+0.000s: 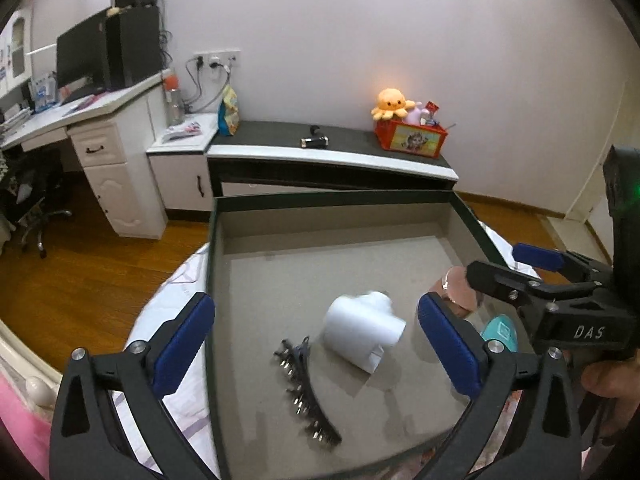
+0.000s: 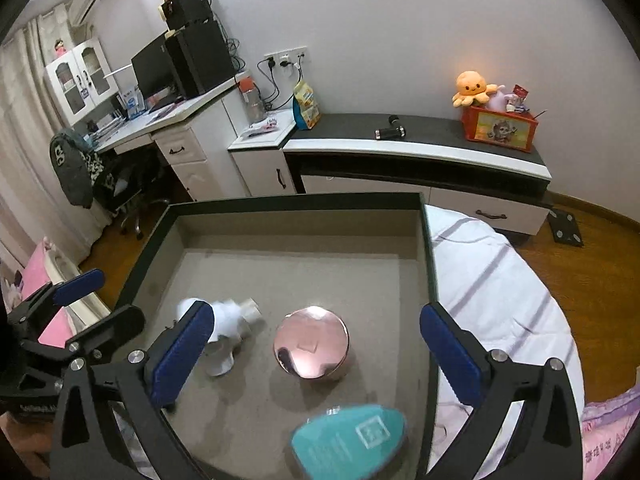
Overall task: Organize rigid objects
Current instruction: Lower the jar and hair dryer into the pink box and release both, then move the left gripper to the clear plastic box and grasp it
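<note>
A shallow dark box [image 1: 332, 196] with a grey floor lies on the bed. On that floor are a white T-shaped pipe fitting [image 1: 362, 330], a black studded hair clip [image 1: 308, 392], a shiny pink round lid [image 1: 460, 290] and a teal flat object [image 1: 500, 332]. My left gripper [image 1: 316, 314] stands open above the fitting, which looks blurred and touches neither pad. My right gripper [image 2: 316, 322] is open over the pink lid [image 2: 312, 344], with the blurred teal object [image 2: 348, 440] below it. The fitting [image 2: 230, 320] sits partly behind the right gripper's left finger. Each gripper shows in the other's view [image 1: 506, 266] [image 2: 100, 300].
The box [image 2: 296, 202] rests on a white striped quilt [image 2: 488, 280]. Beyond it are a low black-topped cabinet [image 1: 328, 140] with an orange basket [image 1: 408, 134] and plush toy, a white desk [image 1: 100, 144] at the left, and wooden floor [image 1: 80, 264].
</note>
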{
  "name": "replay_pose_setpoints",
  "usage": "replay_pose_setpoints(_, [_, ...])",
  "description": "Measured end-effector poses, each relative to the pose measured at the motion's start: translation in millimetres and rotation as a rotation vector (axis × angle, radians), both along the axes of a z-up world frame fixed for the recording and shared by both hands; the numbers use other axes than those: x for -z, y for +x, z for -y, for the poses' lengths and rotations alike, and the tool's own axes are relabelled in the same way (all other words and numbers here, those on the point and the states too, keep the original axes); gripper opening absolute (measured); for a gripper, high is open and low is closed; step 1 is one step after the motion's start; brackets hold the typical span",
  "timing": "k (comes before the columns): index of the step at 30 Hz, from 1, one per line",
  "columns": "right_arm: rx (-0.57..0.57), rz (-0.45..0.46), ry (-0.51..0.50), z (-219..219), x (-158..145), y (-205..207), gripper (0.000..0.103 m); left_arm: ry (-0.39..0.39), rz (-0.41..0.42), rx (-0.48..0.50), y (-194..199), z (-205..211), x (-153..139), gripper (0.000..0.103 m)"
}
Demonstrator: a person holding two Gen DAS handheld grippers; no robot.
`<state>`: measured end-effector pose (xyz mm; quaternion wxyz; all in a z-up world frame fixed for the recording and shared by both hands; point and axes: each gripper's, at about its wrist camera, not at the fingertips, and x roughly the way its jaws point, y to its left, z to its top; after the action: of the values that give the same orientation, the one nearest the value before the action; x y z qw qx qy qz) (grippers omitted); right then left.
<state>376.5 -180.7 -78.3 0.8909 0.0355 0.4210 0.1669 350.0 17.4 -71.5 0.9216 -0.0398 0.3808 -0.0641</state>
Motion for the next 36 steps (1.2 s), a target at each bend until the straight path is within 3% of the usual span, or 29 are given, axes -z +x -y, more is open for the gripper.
replay_pose_setpoints(9, [0.037,0.097,0.061,12,-44,-65,0.103,-0.048,0.109,-0.032,-79,-22,-41,0.103])
replay_pose_setpoints(17, [0.032,0.18,0.128,12,-67,-134,0.103,-0.003,0.177,-0.062,-152,-29,-53,0.103])
replay_pose_setpoints(22, [0.029,0.208,0.138,16,-63,-177,0.103,0.009,0.178,-0.097,-188,-31,-43,0.103])
replay_pose_setpoints(27, [0.044,0.201,0.082,20,-47,-211,0.103,0.011,0.146,-0.134,-214,-32,-21,0.103])
replay_pose_setpoints(36, [0.064,0.14,0.04,21,-13,-233,0.103,0.027,0.089,-0.131,-236,-18,8,0.103])
